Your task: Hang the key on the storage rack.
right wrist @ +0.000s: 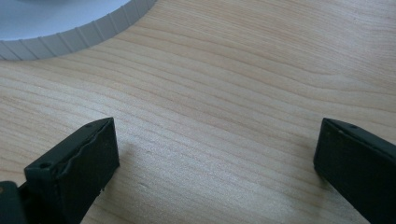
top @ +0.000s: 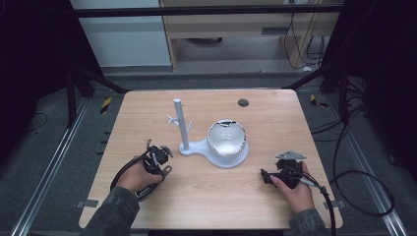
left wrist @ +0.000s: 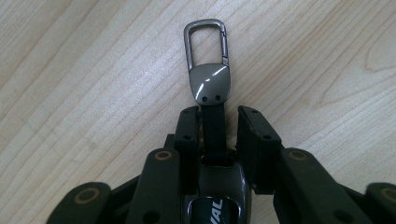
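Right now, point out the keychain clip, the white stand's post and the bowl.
Keychain clip point(left wrist: 206, 43): left gripper view, on its metal loop.
Stand's post point(top: 181, 123): high view, mid-shaft.
Bowl point(top: 225, 139): high view, on its inner wall.

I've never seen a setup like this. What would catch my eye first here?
Probably the white stand at the middle of the wooden table, with its upright peg post and a shiny bowl-like piece on its round base. Next, the left hand-held gripper, near the table's left front, has a key fob's black strap between its jaws, the metal carabiner clip sticking out ahead. The right hand-held gripper is wide open over bare wood.
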The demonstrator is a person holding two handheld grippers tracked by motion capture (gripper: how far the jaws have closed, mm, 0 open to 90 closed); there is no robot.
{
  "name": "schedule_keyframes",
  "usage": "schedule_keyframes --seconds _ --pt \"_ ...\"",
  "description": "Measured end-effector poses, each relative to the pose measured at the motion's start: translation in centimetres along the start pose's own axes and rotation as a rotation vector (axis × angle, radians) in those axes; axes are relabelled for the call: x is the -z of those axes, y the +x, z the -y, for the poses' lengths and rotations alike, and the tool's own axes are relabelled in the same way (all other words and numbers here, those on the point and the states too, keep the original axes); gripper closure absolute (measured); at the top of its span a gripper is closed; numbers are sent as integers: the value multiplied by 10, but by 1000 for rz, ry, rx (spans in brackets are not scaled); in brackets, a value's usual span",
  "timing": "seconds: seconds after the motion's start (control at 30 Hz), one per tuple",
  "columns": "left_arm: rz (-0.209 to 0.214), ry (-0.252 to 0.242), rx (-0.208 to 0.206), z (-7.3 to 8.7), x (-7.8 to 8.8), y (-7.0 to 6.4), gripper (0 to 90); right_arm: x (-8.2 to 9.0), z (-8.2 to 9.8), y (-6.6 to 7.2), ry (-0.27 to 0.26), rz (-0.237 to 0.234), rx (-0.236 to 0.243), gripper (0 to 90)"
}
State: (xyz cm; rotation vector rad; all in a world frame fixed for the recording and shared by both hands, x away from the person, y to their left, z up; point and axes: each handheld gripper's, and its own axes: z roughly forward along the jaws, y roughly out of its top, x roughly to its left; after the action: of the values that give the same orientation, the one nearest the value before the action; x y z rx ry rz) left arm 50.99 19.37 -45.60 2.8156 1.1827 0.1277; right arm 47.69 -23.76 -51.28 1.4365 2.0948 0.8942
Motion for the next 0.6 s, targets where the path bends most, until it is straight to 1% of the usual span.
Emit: schedule_keyframes --seconds 0.17,0.3,0.33,0.43,0.5,0.53,0.57,0.6 --pt "-2 6 -2 0 -2 2 703 0 0 0 0 0 1 5" --pt "3 -2 -5 1 -4 3 719 0 0 0 -1 -2 -1 5" --pt "2 3 -14 1 -4 3 737 0 0 0 0 0 0 5" --pt "-2 -3 -20 2 -4 4 789 0 0 0 -1 -2 -1 5" --pt "5 -10 -13 3 -4 4 795 0 0 0 0 -2 -1 5" --pt "8 -5 -7 4 -3 5 796 0 0 0 0 -2 -1 5" --pt "7 -12 3 5 -3 4 798 0 0 0 0 -1 0 5" --pt "6 -17 3 6 -2 5 798 0 0 0 0 -1 0 5"
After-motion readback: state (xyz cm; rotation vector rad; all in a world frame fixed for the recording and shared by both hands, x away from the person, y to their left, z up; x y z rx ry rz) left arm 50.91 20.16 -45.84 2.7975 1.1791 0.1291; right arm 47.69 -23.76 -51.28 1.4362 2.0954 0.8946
